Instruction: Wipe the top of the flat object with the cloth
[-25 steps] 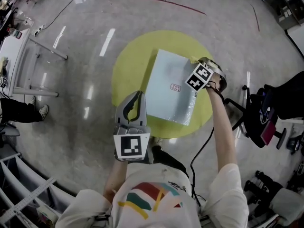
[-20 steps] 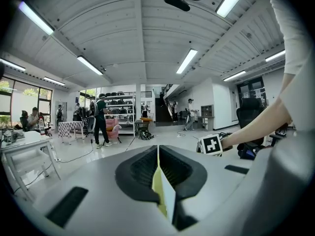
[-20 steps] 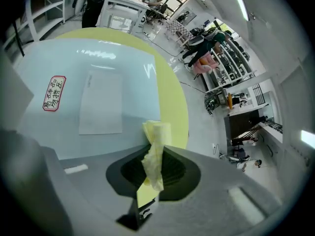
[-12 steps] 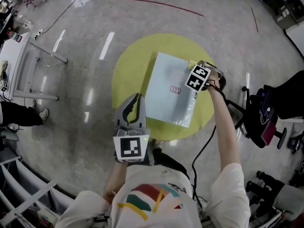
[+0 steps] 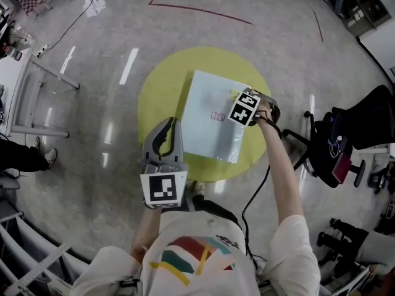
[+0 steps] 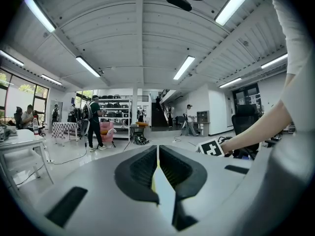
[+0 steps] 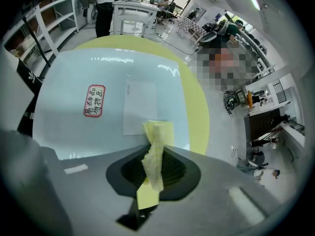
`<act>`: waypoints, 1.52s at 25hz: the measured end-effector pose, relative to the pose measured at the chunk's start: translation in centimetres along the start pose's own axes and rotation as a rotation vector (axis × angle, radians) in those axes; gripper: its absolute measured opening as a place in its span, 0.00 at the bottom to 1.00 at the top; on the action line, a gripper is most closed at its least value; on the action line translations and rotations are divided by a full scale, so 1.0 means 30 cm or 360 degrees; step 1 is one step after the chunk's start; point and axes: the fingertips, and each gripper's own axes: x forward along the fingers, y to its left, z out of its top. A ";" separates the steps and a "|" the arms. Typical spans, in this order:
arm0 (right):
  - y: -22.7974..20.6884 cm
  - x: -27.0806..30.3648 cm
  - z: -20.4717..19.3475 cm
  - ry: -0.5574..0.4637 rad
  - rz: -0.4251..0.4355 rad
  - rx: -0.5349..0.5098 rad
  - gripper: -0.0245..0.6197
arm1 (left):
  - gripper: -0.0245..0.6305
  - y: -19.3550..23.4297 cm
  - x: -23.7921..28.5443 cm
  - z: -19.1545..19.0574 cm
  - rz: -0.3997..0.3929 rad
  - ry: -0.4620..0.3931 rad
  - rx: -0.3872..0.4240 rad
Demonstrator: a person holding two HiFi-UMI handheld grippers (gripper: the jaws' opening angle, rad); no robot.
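A pale blue flat object (image 5: 210, 125) lies on a round yellow table (image 5: 154, 88); it carries a red stamp label (image 7: 94, 101) and a white paper rectangle (image 7: 139, 107). My right gripper (image 5: 239, 98) is over the object's far right part, shut on a yellow cloth (image 7: 156, 151) whose free end rests on the surface (image 5: 236, 95). My left gripper (image 5: 171, 124) hovers at the table's near left edge, beside the object and apart from it, jaws shut with nothing in them. In the left gripper view the left gripper (image 6: 157, 168) points level out into the room.
A black office chair (image 5: 336, 143) stands right of the table, and a white table frame (image 5: 24, 85) stands at the left. A black cable (image 5: 256, 193) runs under my right arm. Red tape (image 5: 197, 8) marks the floor beyond. Shelving (image 5: 24, 251) lies near left.
My right gripper has slid the cloth a little from the object's far right corner inward and toward me. The left gripper has hardly moved.
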 end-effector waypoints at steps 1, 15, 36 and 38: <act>0.015 -0.007 0.002 -0.0016 0.0021 0.0026 0.08 | 0.06 -0.003 -0.003 0.005 -0.0008 -0.0003 -0.0003; 0.298 -0.110 -0.009 -0.0066 0.0159 0.0065 0.08 | 0.06 -0.012 -0.050 0.023 -0.0051 -0.0042 -0.0019; 0.646 -0.258 -0.011 -0.0165 0.0331 0.0338 0.08 | 0.06 -0.004 -0.044 0.036 -0.0044 -0.0104 0.0000; 0.672 -0.266 -0.013 -0.0164 0.0333 0.0359 0.08 | 0.06 -0.005 -0.047 0.039 -0.0044 -0.0110 0.0001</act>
